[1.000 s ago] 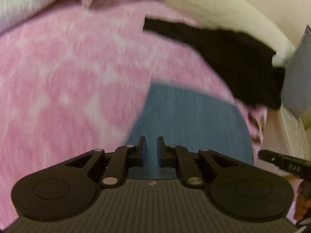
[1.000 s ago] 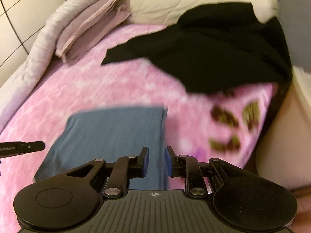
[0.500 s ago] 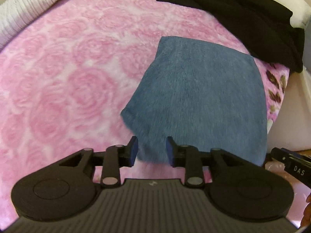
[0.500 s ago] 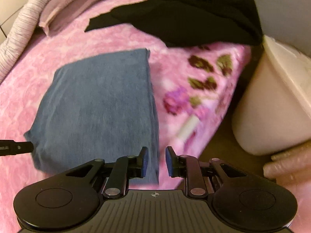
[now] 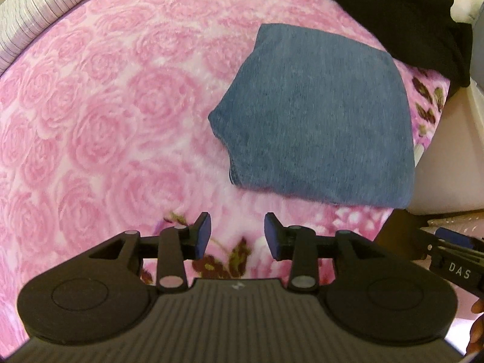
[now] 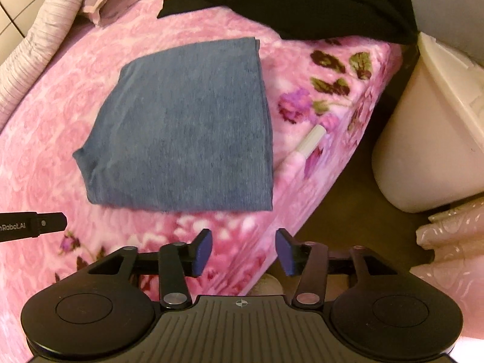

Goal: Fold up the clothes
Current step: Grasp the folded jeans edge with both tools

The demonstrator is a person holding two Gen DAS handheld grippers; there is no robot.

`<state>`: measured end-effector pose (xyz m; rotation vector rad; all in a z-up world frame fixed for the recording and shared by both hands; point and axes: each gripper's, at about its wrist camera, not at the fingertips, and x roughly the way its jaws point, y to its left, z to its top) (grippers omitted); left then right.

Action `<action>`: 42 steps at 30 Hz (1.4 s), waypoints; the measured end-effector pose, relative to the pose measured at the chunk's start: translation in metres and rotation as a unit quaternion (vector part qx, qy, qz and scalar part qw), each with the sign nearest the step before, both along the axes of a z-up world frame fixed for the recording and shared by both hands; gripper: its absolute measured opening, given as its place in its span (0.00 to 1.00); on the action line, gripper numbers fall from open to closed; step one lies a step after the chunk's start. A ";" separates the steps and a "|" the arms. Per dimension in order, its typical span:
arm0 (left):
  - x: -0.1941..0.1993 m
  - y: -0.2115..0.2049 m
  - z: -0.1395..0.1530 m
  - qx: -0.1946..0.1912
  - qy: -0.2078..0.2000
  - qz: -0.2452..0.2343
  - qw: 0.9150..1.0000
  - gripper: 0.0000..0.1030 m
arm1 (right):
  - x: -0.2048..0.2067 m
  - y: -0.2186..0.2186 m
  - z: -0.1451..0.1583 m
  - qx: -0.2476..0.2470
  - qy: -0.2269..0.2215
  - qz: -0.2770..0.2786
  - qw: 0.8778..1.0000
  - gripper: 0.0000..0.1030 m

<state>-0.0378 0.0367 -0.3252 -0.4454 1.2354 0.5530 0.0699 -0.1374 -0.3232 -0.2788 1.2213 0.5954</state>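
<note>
Looking down over the pink rose-patterned blanket (image 5: 90, 115), we hold the left gripper (image 5: 237, 237) above its near flowered edge with the jaws opening and nothing between them, and just beyond it the folded blue garment (image 5: 317, 115) lies flat near the bed's right edge. To the right we hold the right gripper (image 6: 243, 249) over the blanket's near right corner, its jaws likewise opening on empty air, with the blue garment (image 6: 187, 127) far-left of its fingertips. A black garment (image 6: 302, 0) lies heaped at the far side, and a pale bin (image 6: 429, 127) stands on the floor to the right.
</note>
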 end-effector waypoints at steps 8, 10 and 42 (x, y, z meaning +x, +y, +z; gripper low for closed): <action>0.007 -0.003 -0.009 -0.002 0.009 -0.006 1.000 0.34 | 0.004 -0.003 -0.008 -0.002 0.014 -0.001 1.000 0.55; 0.011 -0.002 -0.011 -0.003 0.012 -0.007 1.000 0.34 | 0.008 -0.004 -0.011 -0.001 0.016 -0.003 1.000 0.55; 0.082 0.159 -0.125 -0.282 -0.255 0.050 0.923 0.53 | 0.206 0.026 -0.088 0.237 0.172 -0.085 0.952 0.70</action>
